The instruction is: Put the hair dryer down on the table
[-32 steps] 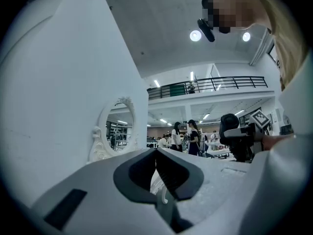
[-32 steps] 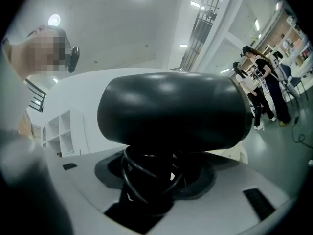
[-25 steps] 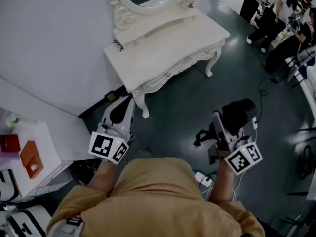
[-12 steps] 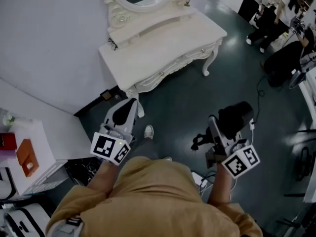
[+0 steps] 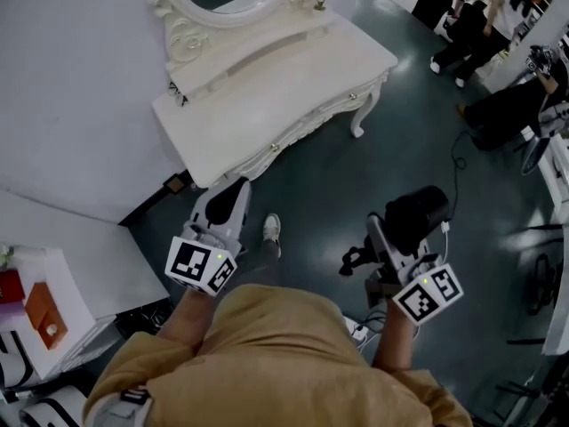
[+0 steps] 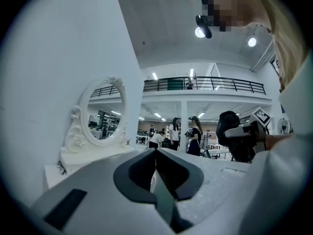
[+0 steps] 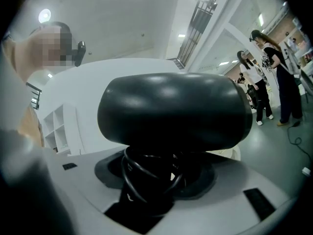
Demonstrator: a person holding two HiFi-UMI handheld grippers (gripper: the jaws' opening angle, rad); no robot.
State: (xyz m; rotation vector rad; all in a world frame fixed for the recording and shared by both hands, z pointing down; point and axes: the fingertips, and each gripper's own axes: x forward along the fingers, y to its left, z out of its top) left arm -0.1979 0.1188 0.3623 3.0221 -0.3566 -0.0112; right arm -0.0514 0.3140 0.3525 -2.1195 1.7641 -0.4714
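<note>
In the head view my right gripper (image 5: 392,236) is shut on a black hair dryer (image 5: 416,218), held over the dark floor at my right. Its cord is coiled round the handle and the plug (image 5: 352,258) hangs to the left. The right gripper view shows the dryer's body (image 7: 176,110) filling the frame above the jaws, coiled cord between them. My left gripper (image 5: 230,197) is shut on nothing, its tips near the front edge of the white dressing table (image 5: 267,87). In the left gripper view the jaws (image 6: 156,159) meet, with the table's oval mirror (image 6: 100,114) beyond.
The table stands against a white wall, its curved leg (image 5: 359,118) at the right. Several people (image 5: 462,16) stand at the top right. A white shelf unit with an orange box (image 5: 44,308) is at the left. A power strip (image 5: 360,329) and cable (image 5: 460,163) lie on the floor.
The dressing table has slid left in the head view and a shoe has come into view between the grippers. Both grippers keep their pose; the dryer stays held.
</note>
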